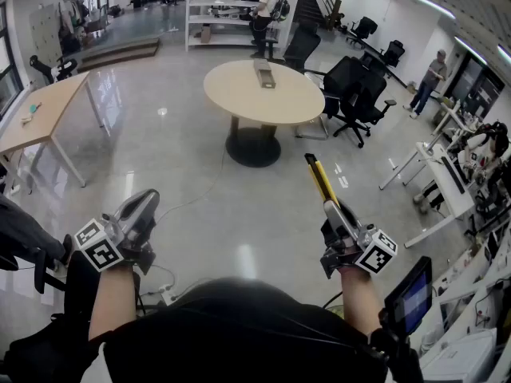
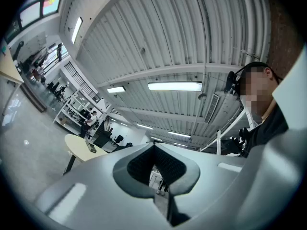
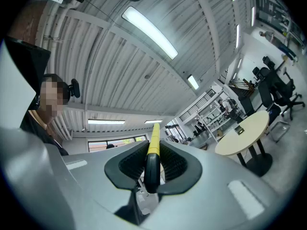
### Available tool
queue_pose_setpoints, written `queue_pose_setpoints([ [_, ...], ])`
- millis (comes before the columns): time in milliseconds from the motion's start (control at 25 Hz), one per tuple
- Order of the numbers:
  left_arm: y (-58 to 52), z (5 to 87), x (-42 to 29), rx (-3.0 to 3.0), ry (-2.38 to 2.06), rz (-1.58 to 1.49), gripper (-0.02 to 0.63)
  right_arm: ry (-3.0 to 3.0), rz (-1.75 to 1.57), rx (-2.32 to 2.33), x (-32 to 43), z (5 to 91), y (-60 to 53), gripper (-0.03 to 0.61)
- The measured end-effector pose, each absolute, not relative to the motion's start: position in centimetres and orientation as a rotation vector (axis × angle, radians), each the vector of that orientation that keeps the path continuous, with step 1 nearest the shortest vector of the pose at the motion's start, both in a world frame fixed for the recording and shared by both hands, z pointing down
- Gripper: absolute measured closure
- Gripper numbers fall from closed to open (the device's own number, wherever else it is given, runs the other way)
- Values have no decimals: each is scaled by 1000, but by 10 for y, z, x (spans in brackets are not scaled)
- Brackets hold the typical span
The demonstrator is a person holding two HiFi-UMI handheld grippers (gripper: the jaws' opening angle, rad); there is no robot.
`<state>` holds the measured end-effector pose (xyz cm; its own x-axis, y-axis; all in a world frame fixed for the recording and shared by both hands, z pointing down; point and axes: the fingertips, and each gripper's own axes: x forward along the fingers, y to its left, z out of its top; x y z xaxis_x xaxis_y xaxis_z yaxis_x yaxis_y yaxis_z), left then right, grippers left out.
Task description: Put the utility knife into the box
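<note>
My right gripper (image 1: 335,218) is shut on a yellow and black utility knife (image 1: 320,179), which sticks up and forward out of the jaws. In the right gripper view the knife (image 3: 154,145) stands clamped between the ribbed pads of the right gripper (image 3: 152,163). My left gripper (image 1: 144,207) is held up at the lower left, shut with nothing in it; in its own view the left gripper (image 2: 154,163) has its pads together. A small box (image 1: 264,74) lies on a round beige table (image 1: 231,94) several steps ahead, also seen as the box (image 3: 240,130) in the right gripper view.
A shiny floor lies between me and the round table. A wooden desk (image 1: 44,110) stands at the left, black office chairs (image 1: 355,94) right of the table, white desks (image 1: 443,174) at the far right, shelves (image 1: 219,14) and standing people (image 1: 263,10) at the back.
</note>
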<state>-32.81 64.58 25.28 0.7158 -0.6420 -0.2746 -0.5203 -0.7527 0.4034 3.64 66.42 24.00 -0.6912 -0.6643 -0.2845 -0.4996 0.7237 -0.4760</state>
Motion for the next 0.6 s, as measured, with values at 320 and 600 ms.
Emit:
queue_pose_setpoints([
  [320,649,254,-331,2635,-897,-576,617,2491,-497,-886,31,239,667,491],
  [600,654,254,-325,2639,-876,-566,617,2471,-493,-918,40,238,669,491],
])
